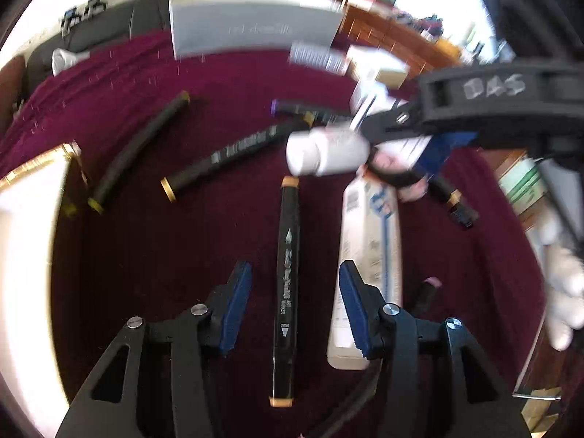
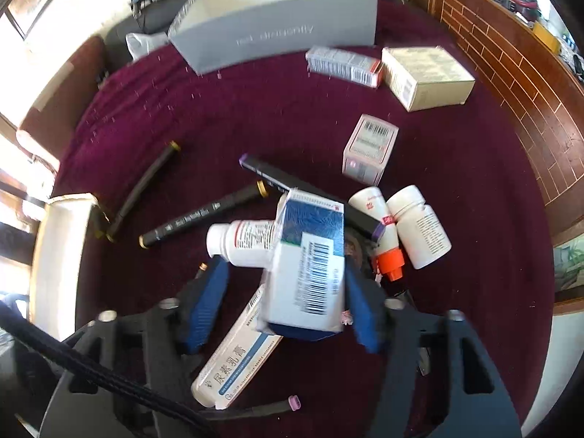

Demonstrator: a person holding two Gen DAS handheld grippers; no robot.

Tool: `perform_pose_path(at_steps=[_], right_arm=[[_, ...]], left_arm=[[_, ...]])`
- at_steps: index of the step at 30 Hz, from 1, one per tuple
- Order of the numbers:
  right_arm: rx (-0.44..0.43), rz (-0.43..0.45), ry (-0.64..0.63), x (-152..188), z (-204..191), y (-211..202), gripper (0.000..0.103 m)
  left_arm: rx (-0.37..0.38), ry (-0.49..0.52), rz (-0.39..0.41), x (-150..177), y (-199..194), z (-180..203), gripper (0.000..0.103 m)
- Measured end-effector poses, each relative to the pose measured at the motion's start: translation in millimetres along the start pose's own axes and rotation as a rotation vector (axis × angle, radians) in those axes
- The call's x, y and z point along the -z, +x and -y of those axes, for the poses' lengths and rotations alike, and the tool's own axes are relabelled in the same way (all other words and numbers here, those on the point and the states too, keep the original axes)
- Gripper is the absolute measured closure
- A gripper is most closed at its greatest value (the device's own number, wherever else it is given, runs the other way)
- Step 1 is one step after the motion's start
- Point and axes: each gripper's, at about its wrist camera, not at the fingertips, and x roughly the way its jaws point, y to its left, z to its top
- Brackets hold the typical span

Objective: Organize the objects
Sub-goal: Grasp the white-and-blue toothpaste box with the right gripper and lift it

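The right gripper (image 2: 284,292) has its jaws around a blue-white box (image 2: 310,266), but only one pad seems to touch, so the box may slip and hit the bottle (image 2: 241,242) beside it. The left gripper (image 1: 292,306) is spread over a marker (image 1: 286,281) on the cloth (image 1: 146,255). The marker reads "ART MARKER"; the grey box (image 2: 277,33) reads "dragonfly"

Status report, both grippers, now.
Left hand-held gripper open over a black marker. Right hand-held gripper around a blue box, left pad clear. White bottle against box.
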Motion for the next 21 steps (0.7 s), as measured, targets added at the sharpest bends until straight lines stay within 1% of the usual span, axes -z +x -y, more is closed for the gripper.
perform_pose_path(at_steps=[1,3,5,6,7,8,9,11,14,16,19,21], right_arm=[[0.013,-0.008,-0.003,0,0,2,0.053],[0.011,-0.001,0.010,3,3,-2,0.053],[-0.025,0.039,0.062,16,11,-18,0.052],[-0.052,0.054,0.087,28,14,-26,0.051],[-0.088,0.064,0.101,42,17,-34,0.051],[-0.109,0.072,0.101,56,18,-40,0.051],[-0.120,0.078,0.097,69,17,-44,0.051],[-0.127,0.085,0.081,95,14,-50,0.051],[-0.138,0.074,0.059,116,2,-46,0.051],[-0.159,0.053,0.051,118,-7,-37,0.051],[-0.148,0.038,0.076,108,-20,-20,0.051],[-0.115,0.029,0.092,101,-26,-10,0.051]], left_arm=[[-0.011,0.013,0.036,1,-2,2,0.059],[-0.041,0.055,0.038,2,1,6,0.059],[-0.075,0.104,0.048,6,3,11,0.060],[-0.111,0.148,0.055,10,4,17,0.063],[-0.127,0.175,0.062,12,4,20,0.073],[-0.109,0.179,0.065,12,3,20,0.081],[-0.097,0.164,0.061,11,1,17,0.092],[-0.050,0.113,0.048,9,-1,9,0.092],[-0.035,0.073,0.057,13,-7,2,0.092],[-0.010,0.045,0.069,20,-17,-1,0.092],[0.022,0.001,0.095,34,-37,-10,0.092],[0.044,-0.024,0.120,39,-53,-17,0.092]])
